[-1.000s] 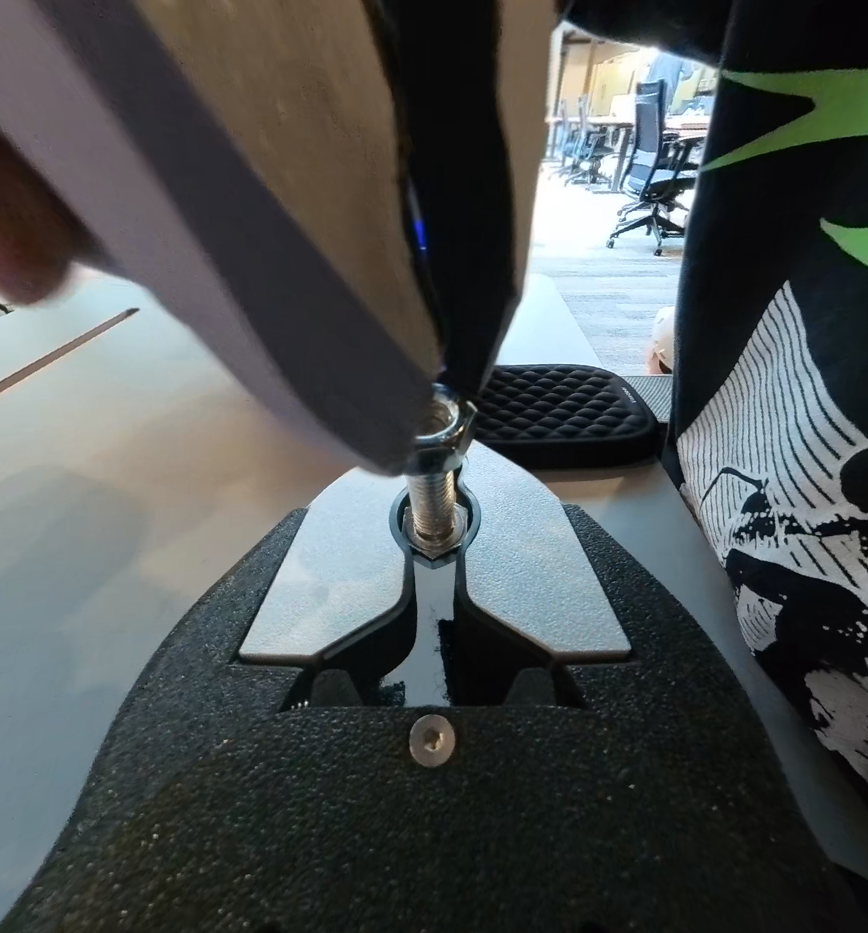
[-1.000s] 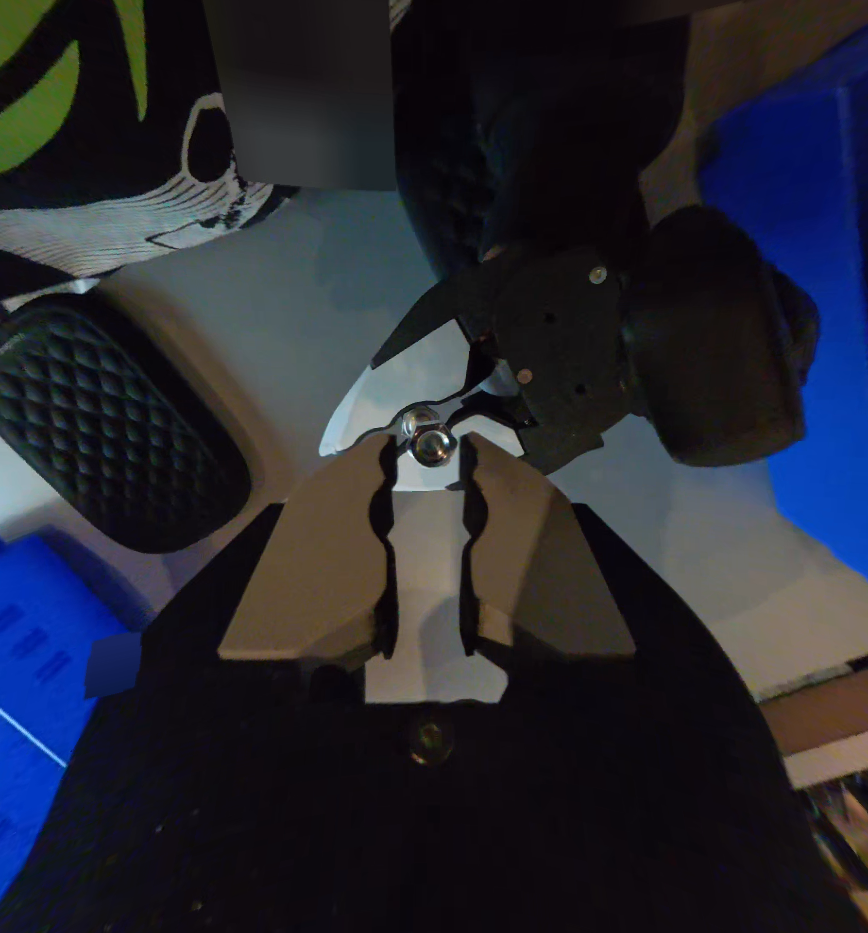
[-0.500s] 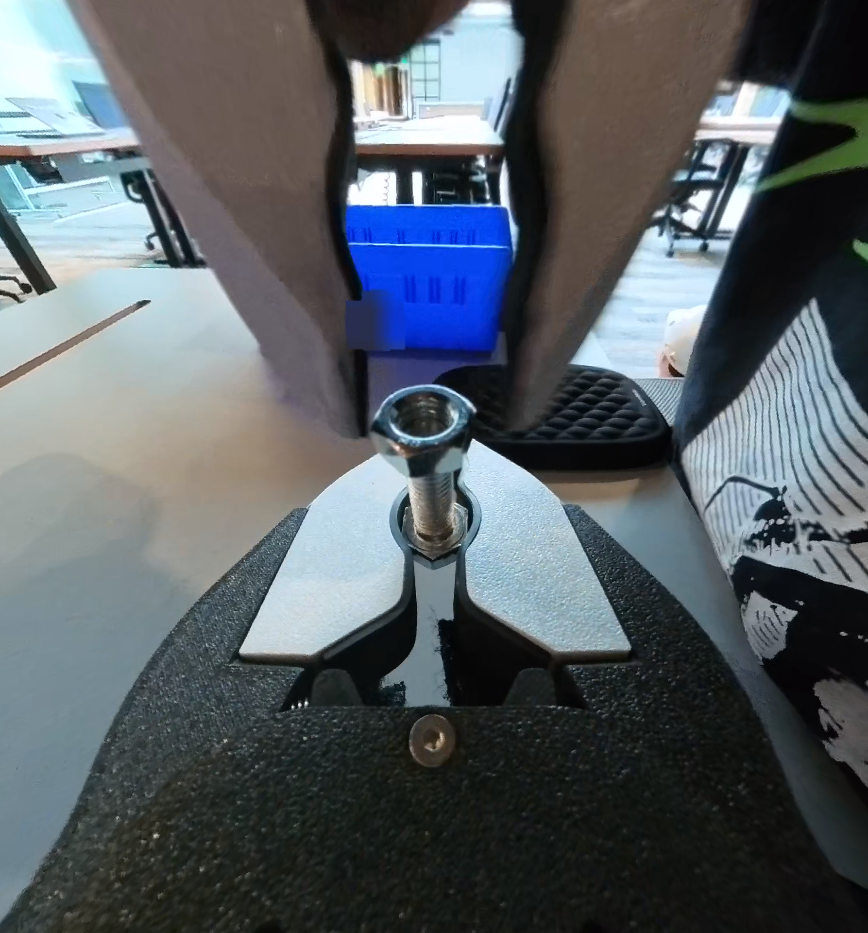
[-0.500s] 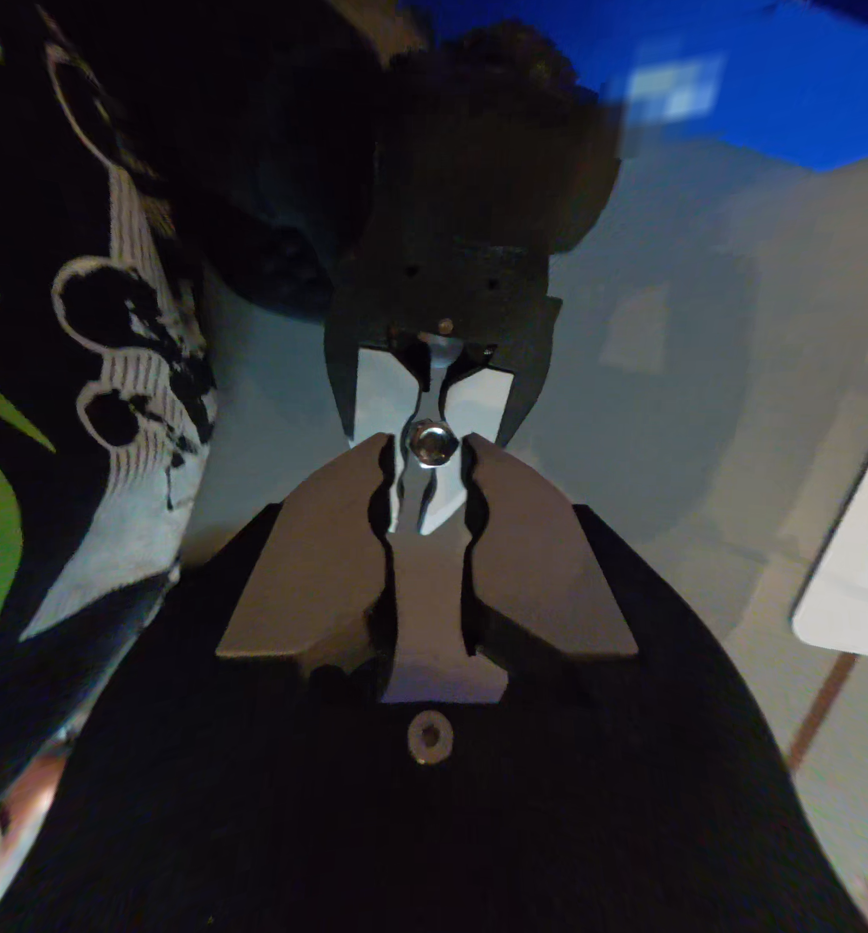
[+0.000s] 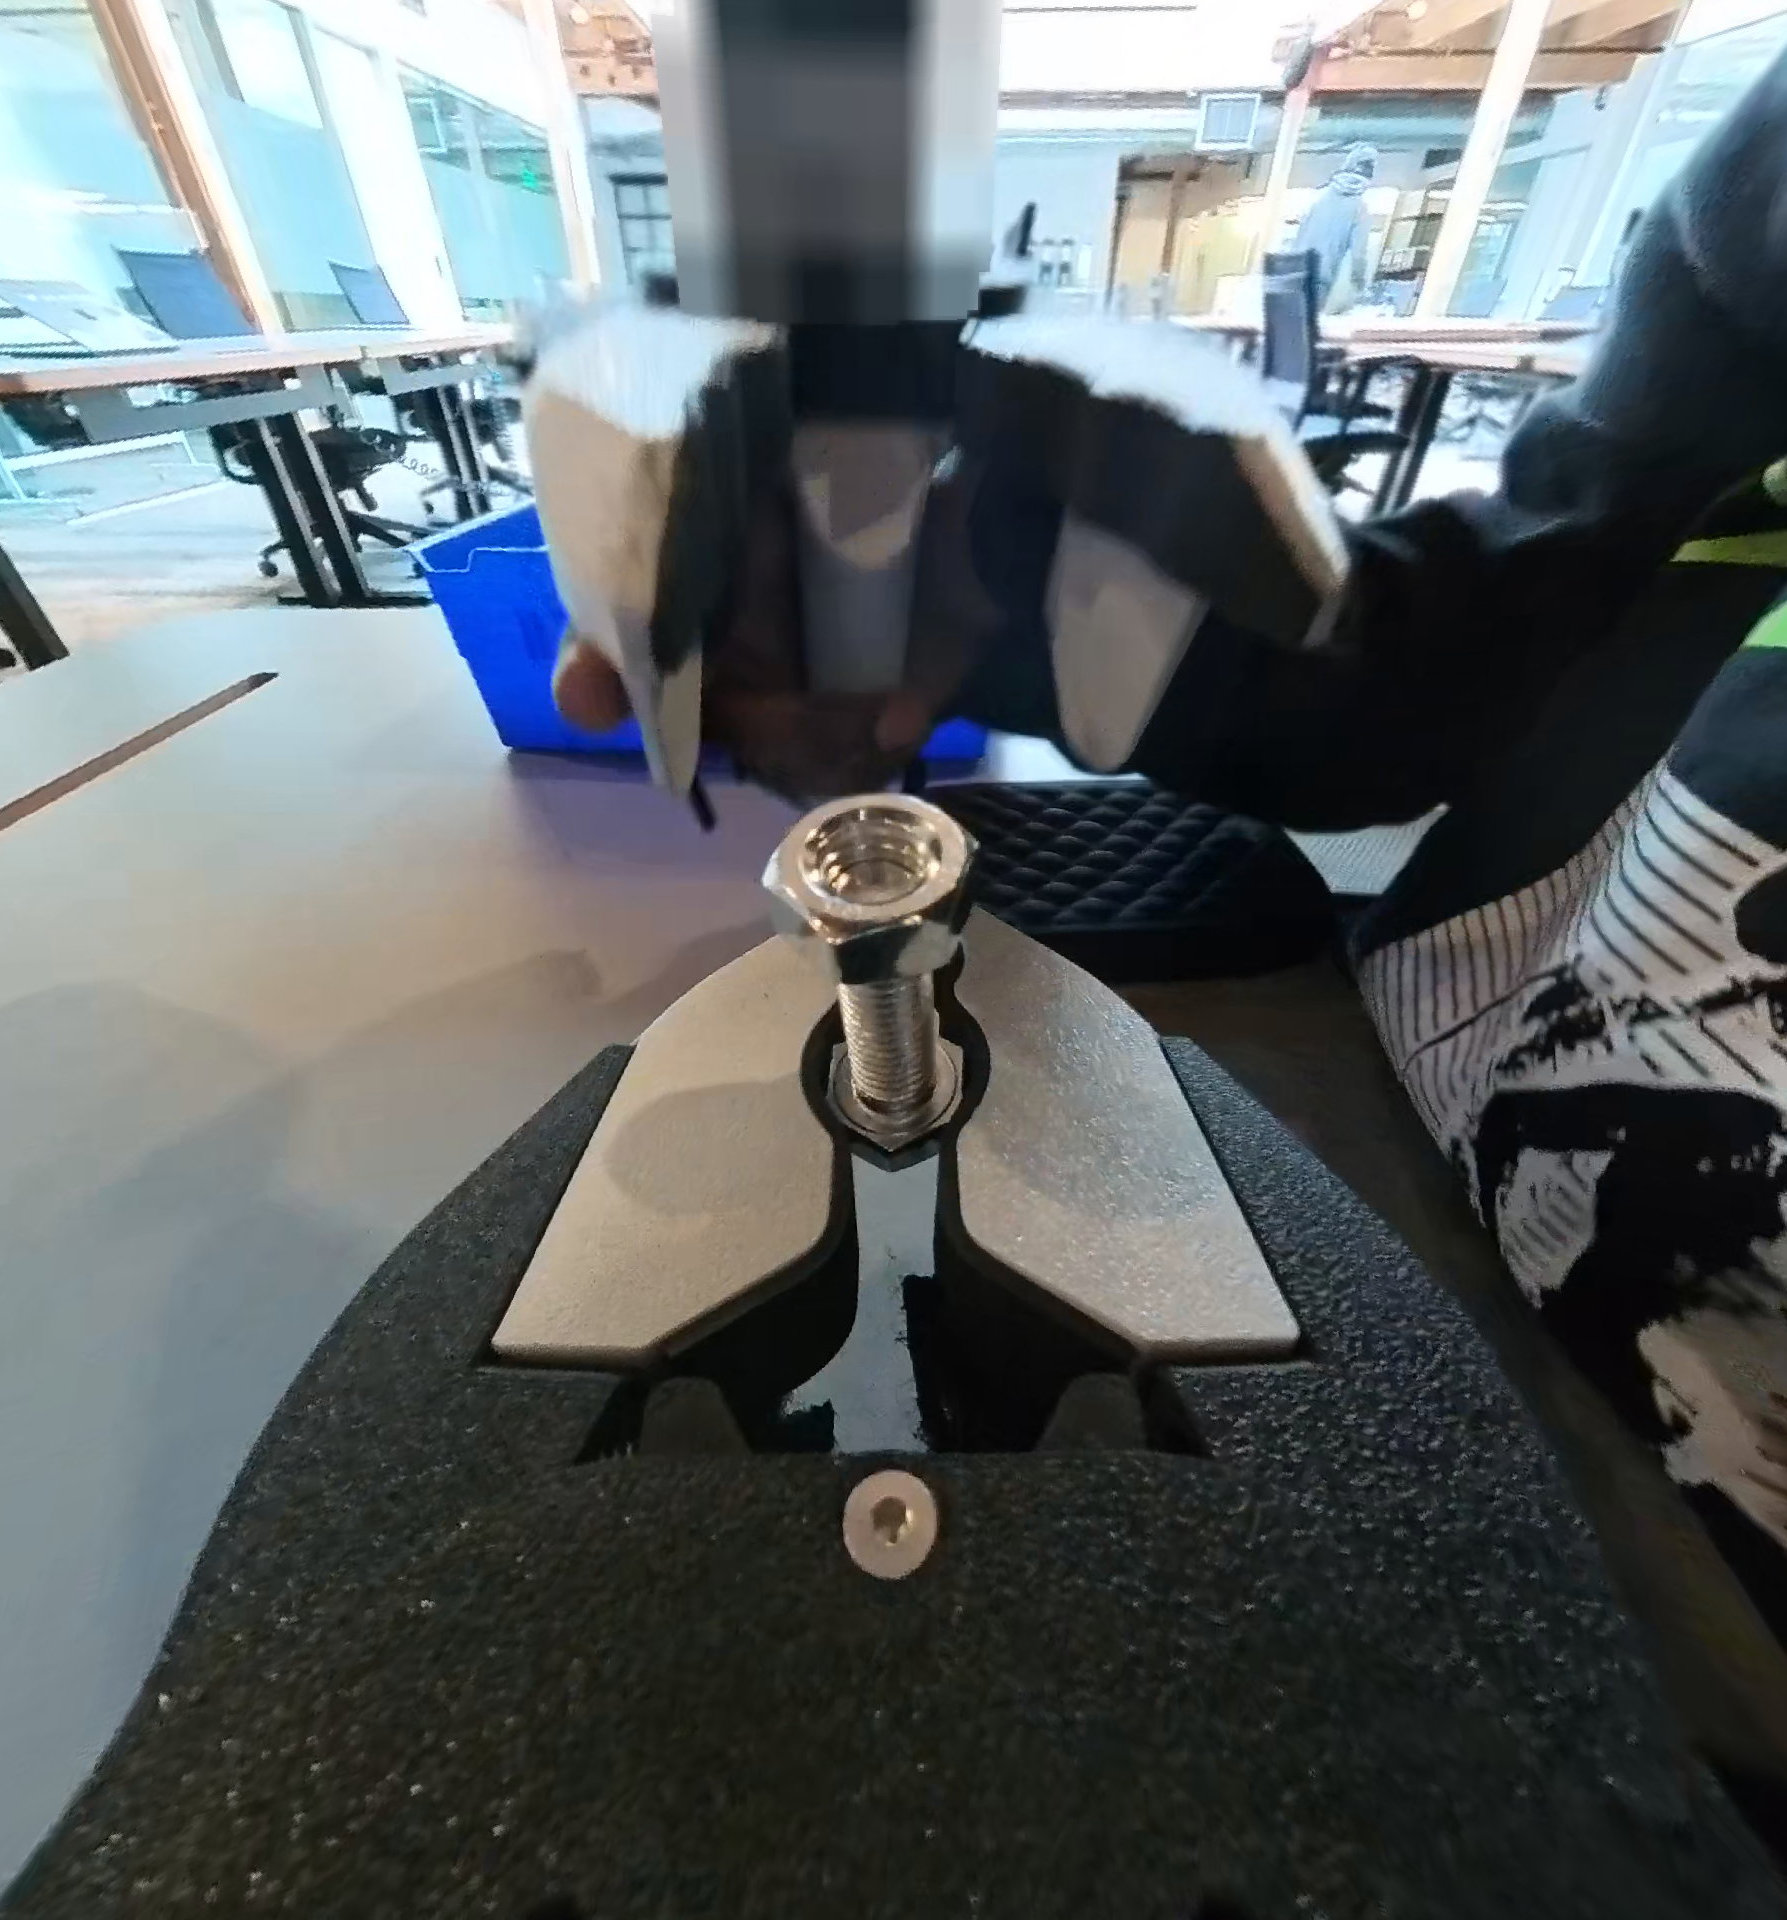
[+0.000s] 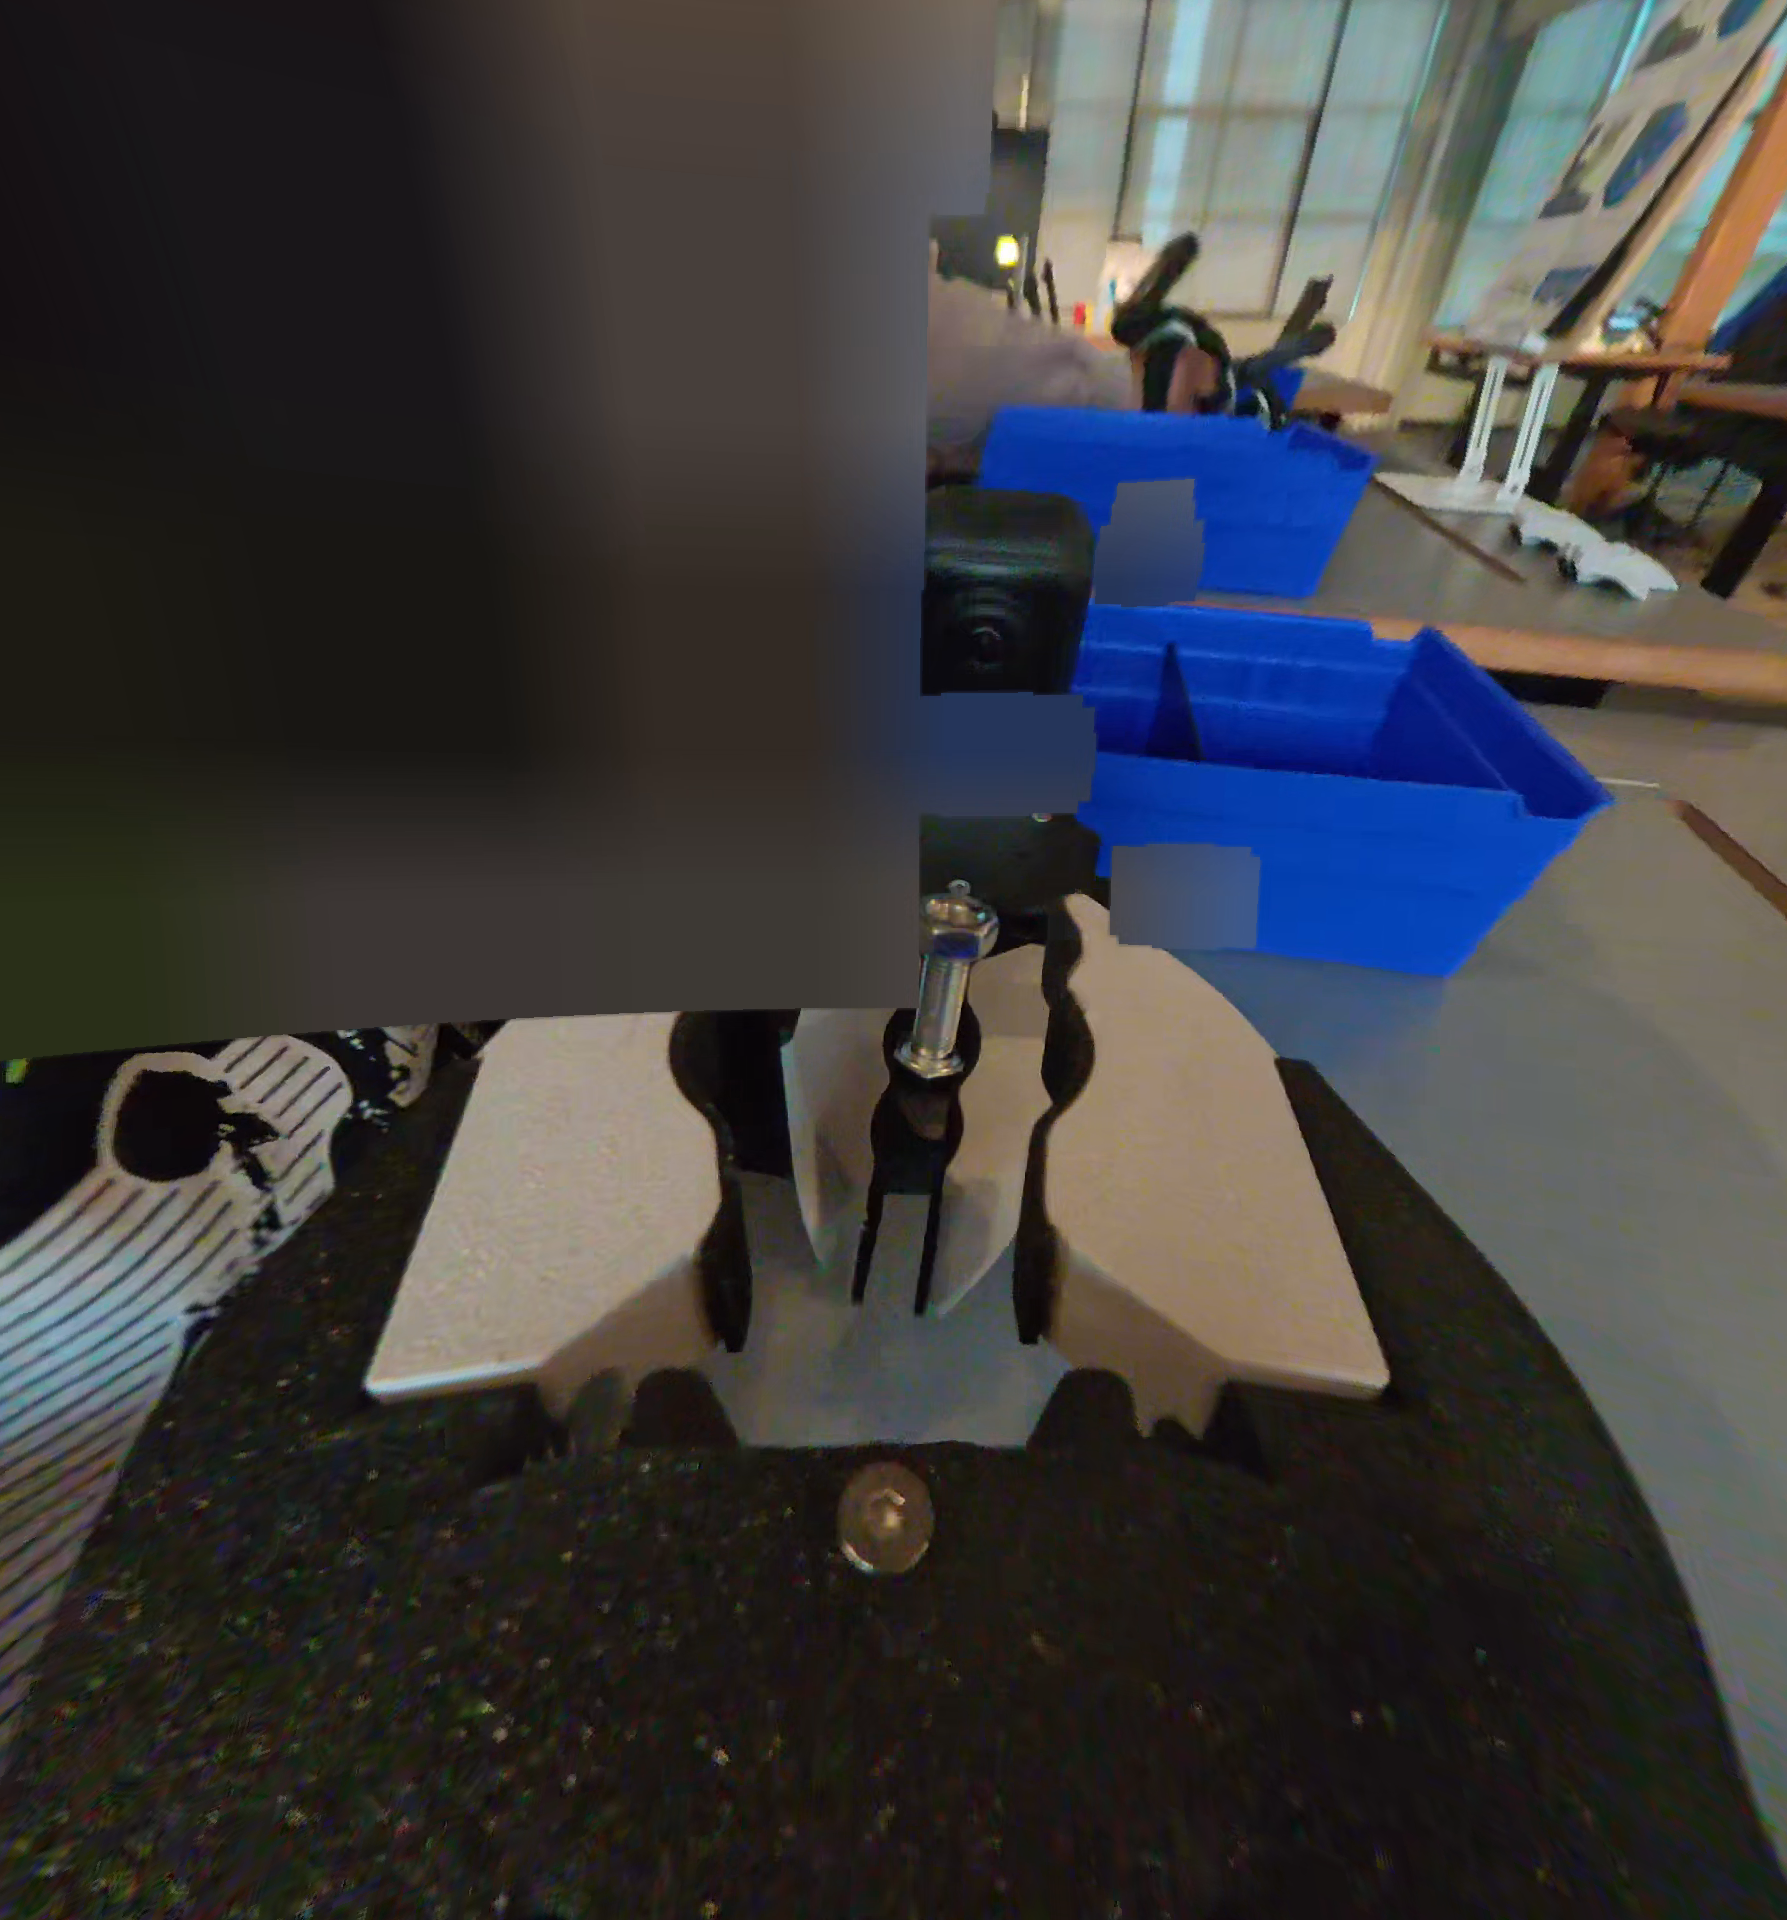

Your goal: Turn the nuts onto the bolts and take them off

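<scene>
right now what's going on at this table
A person is working a nut and bolt with two hand-held tongs. The left tongs are shut on the head end of an upright bolt, with the nut sitting at the very top of its thread. The right tongs are open and off the nut, held a little away from it. Blue bins and a black padded rest sit on the grey table.
</scene>
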Demonstrator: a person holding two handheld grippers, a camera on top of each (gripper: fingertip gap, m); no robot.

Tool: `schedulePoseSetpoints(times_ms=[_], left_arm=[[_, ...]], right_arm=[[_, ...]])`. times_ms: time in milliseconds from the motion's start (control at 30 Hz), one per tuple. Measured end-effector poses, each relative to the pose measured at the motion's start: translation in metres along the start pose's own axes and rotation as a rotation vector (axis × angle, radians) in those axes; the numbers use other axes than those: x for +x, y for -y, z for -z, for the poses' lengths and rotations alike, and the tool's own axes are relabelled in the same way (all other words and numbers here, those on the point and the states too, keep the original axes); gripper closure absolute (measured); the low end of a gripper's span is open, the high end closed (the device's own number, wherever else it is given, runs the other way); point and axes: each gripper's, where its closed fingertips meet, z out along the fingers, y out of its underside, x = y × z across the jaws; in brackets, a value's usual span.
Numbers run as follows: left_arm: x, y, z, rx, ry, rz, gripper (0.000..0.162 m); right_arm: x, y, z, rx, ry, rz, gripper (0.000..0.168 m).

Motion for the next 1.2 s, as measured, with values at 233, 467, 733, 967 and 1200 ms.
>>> schedulePoseSetpoints(times_ms=[233,467,733,967,1200], left_arm=[[0.002,-0.005,-0.002,-0.028,-0.03,0.012,0.15],[0.001,-0.015,-0.008,-0.106,-0.007,-0.013,0.155],[-0.002,-0.024,-0.014,-0.18,0.014,-0.007,0.15],[-0.005,-0.017,-0.009,-0.125,0.019,0.022,0.15],[-0.004,-0.017,-0.009,-0.126,0.009,0.022,0.15]], right_arm=[[0.003,-0.006,-0.005,0.084,0.026,0.03,0.112],[0.006,-0.017,-0.003,0.076,-0.009,-0.002,0.119],[0.011,-0.02,0.001,0.047,-0.073,0.064,0.136],[0.009,-0.026,0.004,0.041,-0.034,0.016,0.144],[0.014,-0.027,0.008,0.074,-0.047,-0.006,0.125]])
